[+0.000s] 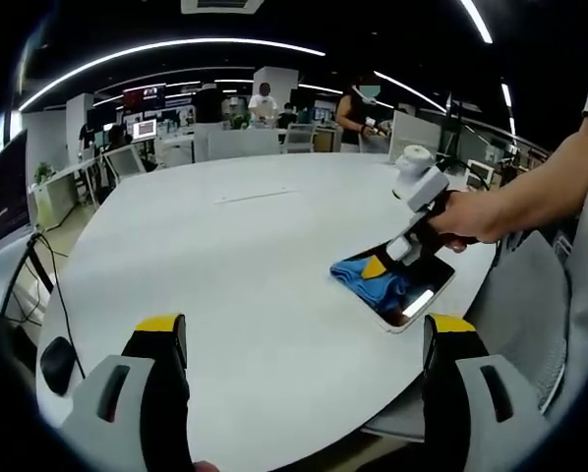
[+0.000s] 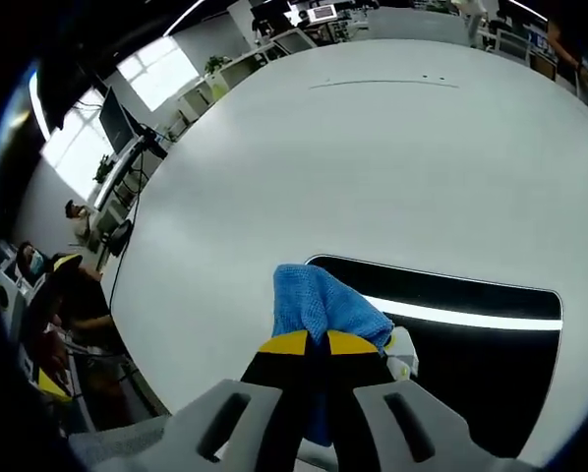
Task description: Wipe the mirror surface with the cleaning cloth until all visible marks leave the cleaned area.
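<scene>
Right gripper view is dominated in its lower half by the right gripper (image 2: 309, 346), whose yellow-tipped jaws are seen pressed together on a blue cleaning cloth (image 2: 319, 305). The cloth is bunched up between the jaw tips and is laid over the left end of a dark rectangular mirror (image 2: 471, 344), which lies flat on a large white table (image 2: 373, 147) in the lower right of the frame. A bright strip of ceiling light is reflected across the glass, and a thin white frame is seen round the mirror's edge. At the far left of this view, seated people and a window are seen beyond the table's edge. Left gripper view has the left gripper (image 1: 304, 339) at the bottom of the frame, its two jaws held wide apart with nothing between them, above the near part of the table (image 1: 255, 256). At right of centre in this view the mirror (image 1: 417, 295) is seen near the table's right edge, with the cloth (image 1: 368, 280) on its left end and the right gripper (image 1: 381, 264) pressed down on the cloth. That gripper is held by a person's hand (image 1: 471, 218), reaching in from the right edge. An office with desks, monitors and standing people is seen along the top of the frame.
</scene>
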A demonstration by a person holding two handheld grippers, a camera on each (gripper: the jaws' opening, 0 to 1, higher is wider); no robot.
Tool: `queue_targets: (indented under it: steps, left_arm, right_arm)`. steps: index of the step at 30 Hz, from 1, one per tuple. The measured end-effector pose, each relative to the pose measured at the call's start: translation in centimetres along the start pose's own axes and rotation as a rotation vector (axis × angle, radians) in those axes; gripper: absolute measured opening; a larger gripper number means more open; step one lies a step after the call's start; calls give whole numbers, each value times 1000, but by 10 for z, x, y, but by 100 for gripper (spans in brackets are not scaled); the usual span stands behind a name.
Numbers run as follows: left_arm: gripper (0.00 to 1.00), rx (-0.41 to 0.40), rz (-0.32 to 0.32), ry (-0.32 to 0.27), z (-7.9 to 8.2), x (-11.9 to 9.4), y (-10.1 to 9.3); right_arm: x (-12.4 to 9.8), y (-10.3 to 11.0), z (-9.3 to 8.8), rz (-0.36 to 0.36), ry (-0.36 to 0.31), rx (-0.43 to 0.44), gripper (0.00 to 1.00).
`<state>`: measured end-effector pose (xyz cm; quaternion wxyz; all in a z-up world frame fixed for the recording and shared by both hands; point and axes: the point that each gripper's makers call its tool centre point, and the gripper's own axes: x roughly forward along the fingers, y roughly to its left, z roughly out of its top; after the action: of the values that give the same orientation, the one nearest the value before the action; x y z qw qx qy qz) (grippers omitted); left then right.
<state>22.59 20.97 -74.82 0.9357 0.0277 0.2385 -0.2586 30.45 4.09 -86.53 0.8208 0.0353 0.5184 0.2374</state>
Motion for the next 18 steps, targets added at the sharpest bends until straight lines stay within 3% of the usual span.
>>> queue_targets:
  steps: [11,18]
  left_arm:
    - [99,2,13,-4,2,-3,3]
    - [99,11,28,-16,11,-3,9]
  right_arm:
    - [-2,3,-5,0,9,-19,0]
    - [-2,4,-5,12,14,-19,0]
